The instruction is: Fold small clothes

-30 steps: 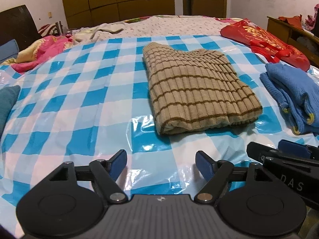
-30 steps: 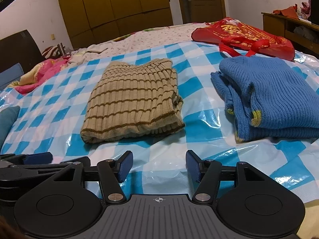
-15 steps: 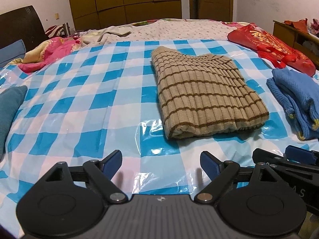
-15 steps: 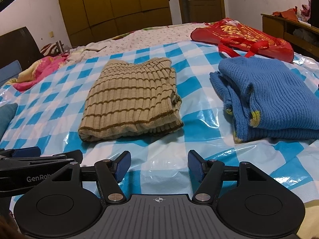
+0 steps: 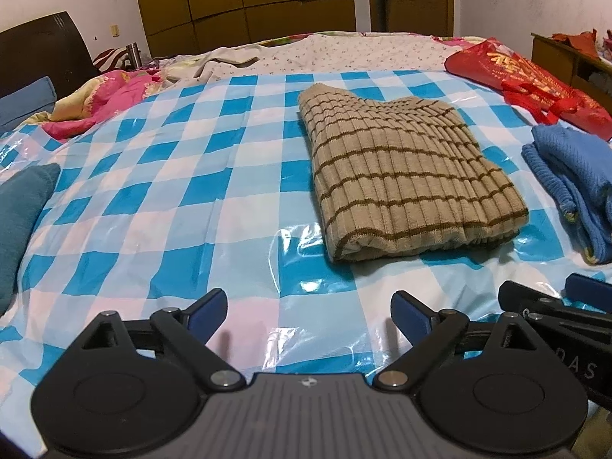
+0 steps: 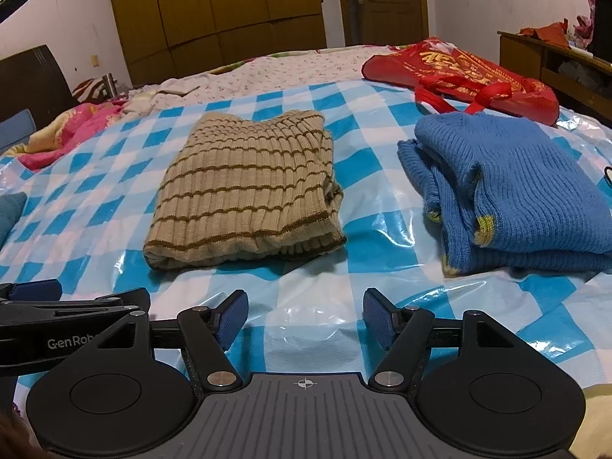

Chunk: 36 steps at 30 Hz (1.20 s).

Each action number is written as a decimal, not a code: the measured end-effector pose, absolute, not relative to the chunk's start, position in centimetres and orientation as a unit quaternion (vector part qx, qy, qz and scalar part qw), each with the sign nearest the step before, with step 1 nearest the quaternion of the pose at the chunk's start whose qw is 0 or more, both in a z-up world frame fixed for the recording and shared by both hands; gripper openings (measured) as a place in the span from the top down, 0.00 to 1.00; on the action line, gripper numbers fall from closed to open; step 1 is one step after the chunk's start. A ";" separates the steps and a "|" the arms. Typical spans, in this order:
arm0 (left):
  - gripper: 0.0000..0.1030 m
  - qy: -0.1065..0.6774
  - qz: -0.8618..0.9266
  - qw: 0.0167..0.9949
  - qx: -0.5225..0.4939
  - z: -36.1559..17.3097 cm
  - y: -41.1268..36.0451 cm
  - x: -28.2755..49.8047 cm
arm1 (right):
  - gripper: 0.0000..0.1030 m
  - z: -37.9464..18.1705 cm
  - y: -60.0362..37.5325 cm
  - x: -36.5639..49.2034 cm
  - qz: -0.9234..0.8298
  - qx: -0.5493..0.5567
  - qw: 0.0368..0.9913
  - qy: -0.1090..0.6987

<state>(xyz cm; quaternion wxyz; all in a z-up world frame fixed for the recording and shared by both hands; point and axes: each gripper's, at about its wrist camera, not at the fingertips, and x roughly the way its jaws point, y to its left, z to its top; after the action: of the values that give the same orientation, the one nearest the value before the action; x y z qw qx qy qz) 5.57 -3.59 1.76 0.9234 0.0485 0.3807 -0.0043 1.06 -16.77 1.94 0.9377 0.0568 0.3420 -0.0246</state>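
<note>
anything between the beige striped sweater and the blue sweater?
Nothing. Between the beige striped sweater and the blue sweater lies only bare checked plastic sheet, clearest in the right wrist view.

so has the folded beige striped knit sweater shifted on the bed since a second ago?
No. The folded beige striped knit sweater lies on the same squares of the blue-and-white checked plastic sheet; only the camera's framing differs slightly.

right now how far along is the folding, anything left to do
Looks done: the striped tan sweater lies folded flat on the checkered sheet, and the blue sweater sits folded beside it. In hand: nothing. The left hand-held gripper and the right hand-held gripper are both opening over bare sheet, with nothing between their jaws. Left: no unfolded small garment shows in reach.
</note>
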 end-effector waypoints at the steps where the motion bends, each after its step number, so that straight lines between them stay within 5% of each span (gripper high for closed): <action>1: 0.01 0.382 -0.003 0.923 0.050 1.7 -3.6 5.6 | 0.34 1.9 -16.7 1.1 -0.026 0.054 0.938 0.342; 36: 0.00 0.387 0.001 0.921 0.044 1.5 -3.2 5.7 | 0.28 1.9 -16.1 1.2 -0.044 0.024 0.939 0.341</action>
<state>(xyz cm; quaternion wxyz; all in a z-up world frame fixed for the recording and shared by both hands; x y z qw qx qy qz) 5.75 -3.23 1.45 0.9209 0.0438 0.3873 0.0009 1.18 -16.06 1.90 0.9387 0.0236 0.3411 -0.0440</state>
